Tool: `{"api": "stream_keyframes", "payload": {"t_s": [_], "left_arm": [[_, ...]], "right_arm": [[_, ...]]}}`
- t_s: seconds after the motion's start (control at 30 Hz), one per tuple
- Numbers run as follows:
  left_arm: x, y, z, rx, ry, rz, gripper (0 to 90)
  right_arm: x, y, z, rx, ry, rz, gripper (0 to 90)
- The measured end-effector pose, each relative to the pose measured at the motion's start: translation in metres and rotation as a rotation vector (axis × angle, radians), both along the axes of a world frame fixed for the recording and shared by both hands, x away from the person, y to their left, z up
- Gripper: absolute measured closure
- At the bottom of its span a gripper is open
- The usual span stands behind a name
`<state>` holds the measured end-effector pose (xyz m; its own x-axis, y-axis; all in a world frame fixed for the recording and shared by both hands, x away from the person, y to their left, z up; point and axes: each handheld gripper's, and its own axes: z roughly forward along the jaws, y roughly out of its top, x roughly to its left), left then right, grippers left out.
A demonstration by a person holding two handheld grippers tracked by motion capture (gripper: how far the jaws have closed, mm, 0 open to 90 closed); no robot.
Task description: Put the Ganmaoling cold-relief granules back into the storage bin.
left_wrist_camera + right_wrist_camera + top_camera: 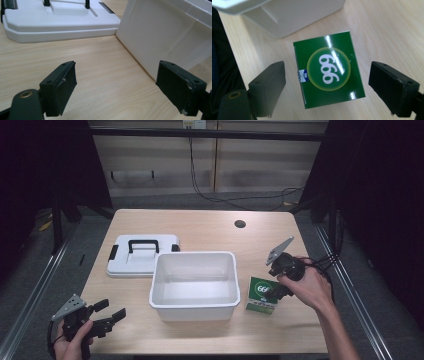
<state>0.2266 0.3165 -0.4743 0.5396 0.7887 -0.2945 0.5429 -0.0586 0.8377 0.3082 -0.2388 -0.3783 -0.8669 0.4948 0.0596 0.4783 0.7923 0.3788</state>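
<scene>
Right claw (pixel 276 281) hangs over the green box (pixel 263 295), jaws spread wide, one on each side of it, neither touching. Right gripper view: green box (pixel 329 70) lies flat on the table (pixel 384 27) between the two black jaws, clear gaps both sides, "999" in white on a yellow-green round mark, small blue label at one edge. Box sits near the table's right edge, toward the front, just beside the right wall of the white bin (pixel 194 285); a thin strip of wood shows between them, so apart, not touching. Bin corner also shows at the top of the right gripper view (pixel 287 17).

Left claw (pixel 106 314) is at the front left corner of the table (pixel 200 222), held in the person's left hand (pixel 75 340), jaws wide apart, nothing between them. Left gripper view: only bare wood between the jaws, the bin's outer wall (pixel 160 37) ahead on one side, white lid (pixel 57 22) flat on the table farther back.

White lid (pixel 140 255) with black handle and black latches lies left of the bin, touching or nearly touching its back left corner, can't tell which. Bin stands mid-table, open, upright. Right hand (pixel 310 285) grips the right claw from the right edge side.
</scene>
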Motion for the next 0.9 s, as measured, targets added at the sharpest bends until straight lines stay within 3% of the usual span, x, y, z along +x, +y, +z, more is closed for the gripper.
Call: {"api": "stream_keyframes", "payload": {"t_s": [0.17, 0.27, 0.33, 0.4, 0.43, 0.5, 0.53, 0.9], "left_arm": [[0.0, 0.0, 0.0, 0.001, 0.0, -0.002, 16.1], [0.0, 0.0, 0.0, -0.001, -0.001, -0.001, 16.1], [0.0, 0.0, 0.0, -0.004, 0.001, 0.002, 16.1], [0.0, 0.0, 0.0, -0.001, 0.001, -0.001, 16.1], [0.0, 0.0, 0.0, -0.001, 0.0, -0.002, 16.1], [0.0, 0.0, 0.0, -0.001, -0.003, -0.002, 16.1], [-0.001, 0.0, 0.0, -0.006, -0.002, 0.0, 16.1], [0.0, 0.0, 0.0, -0.004, -0.002, -0.003, 16.1]], "right_arm": [[0.006, 0.003, -0.004, -0.031, 0.023, 0.042, 11.5], [0.011, 0.003, -0.005, -0.083, 0.014, 0.041, 9.0], [0.012, 0.003, -0.005, -0.09, 0.021, 0.048, 8.7], [0.015, 0.009, -0.01, -0.133, 0.048, 0.096, 8.7], [0.017, 0.013, -0.013, -0.177, 0.056, 0.123, 8.7], [0.016, 0.02, -0.017, -0.233, 0.077, 0.141, 8.9], [0.017, 0.024, -0.02, -0.248, 0.067, 0.157, 8.9], [0.02, 0.034, -0.035, -0.283, 0.089, 0.181, 10.9]]}}
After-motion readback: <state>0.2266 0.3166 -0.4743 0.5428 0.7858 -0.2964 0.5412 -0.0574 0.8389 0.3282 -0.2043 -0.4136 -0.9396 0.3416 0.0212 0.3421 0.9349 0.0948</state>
